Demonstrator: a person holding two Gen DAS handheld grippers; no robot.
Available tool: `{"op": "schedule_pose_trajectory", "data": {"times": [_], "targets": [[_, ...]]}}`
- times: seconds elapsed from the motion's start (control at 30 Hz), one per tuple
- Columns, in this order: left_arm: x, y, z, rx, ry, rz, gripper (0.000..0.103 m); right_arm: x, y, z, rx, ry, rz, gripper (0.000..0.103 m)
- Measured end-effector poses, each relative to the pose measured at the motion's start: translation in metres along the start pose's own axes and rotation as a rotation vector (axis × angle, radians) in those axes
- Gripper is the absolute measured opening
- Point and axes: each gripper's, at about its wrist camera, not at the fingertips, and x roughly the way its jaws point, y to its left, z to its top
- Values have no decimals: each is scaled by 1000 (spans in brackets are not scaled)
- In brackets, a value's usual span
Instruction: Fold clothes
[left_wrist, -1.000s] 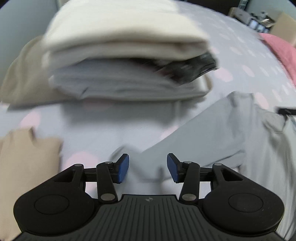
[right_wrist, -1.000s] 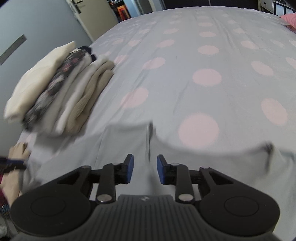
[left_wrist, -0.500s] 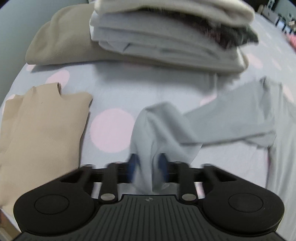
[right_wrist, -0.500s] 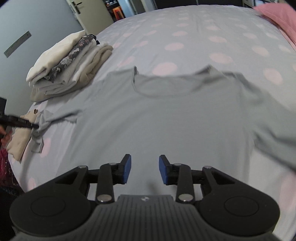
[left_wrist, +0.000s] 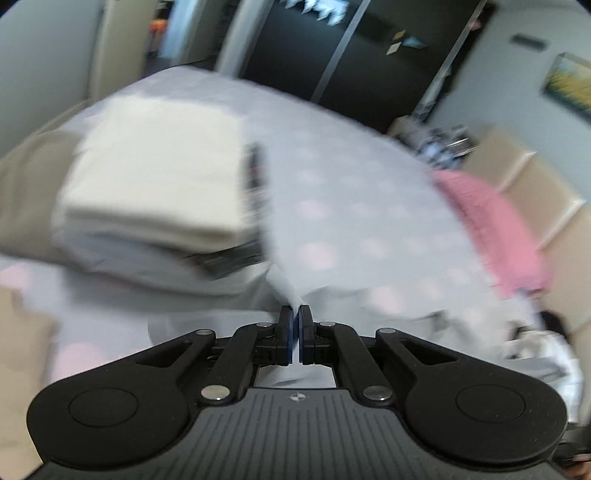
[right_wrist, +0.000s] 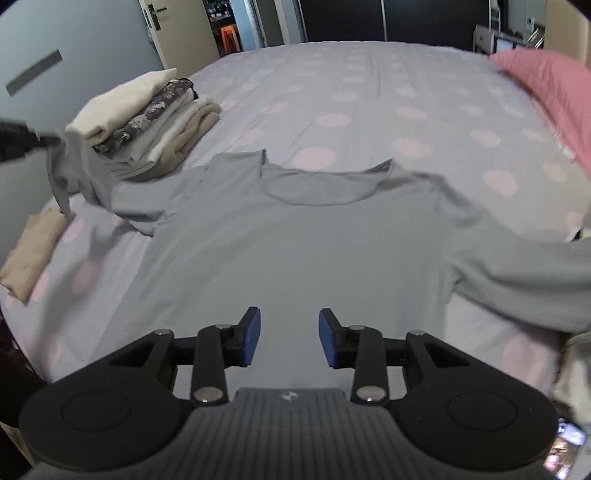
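the left gripper (left_wrist: 295, 314) fingers pinch the sleeve (left_wrist: 282, 286) of the grey shirt (right_wrist: 295, 251), lifted beside the folded pile (right_wrist: 147, 122); a thin pinch may slip. the right gripper (right_wrist: 290, 334) fingers, just opening, hover empty over the hem on the bed (right_wrist: 369, 92).

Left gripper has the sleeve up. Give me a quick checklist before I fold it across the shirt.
1. Left gripper shut on the sleeve: ok.
2. Sleeve lifted off the bed: ok.
3. Shirt body lying flat: ok.
4. Right gripper empty, jaws just opening: ok.
5. Other sleeve spread out: ok.
6. Sleeve clear of the folded stack: cannot tell.
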Motion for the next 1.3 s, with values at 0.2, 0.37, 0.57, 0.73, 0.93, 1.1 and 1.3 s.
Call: {"op": "schedule_pose_trajectory", "data": {"times": [0.2, 0.37, 0.57, 0.73, 0.93, 1.1, 1.3], "targets": [[19, -75, 0, 76, 41, -212, 1, -4, 0, 27, -47, 7, -46, 41], [60, -131, -13, 134, 129, -303, 1, 12, -8, 45, -60, 7, -28, 42], [128, -176, -36, 195, 247, -353, 1, 40, -16, 42, -58, 45, 51, 42], [168, -191, -67, 262, 326, -360, 3, 70, -17, 34, -68, 93, 56, 42], [180, -185, -75, 321, 351, -317, 28, 93, -12, 27, -30, 115, 70, 40], [166, -150, -69, 403, 370, -114, 30, 99, 17, 21, -122, 108, 161, 40], [158, -101, -81, 434, 417, 32, 31, 129, 55, 22, -211, 169, 150, 40]]}}
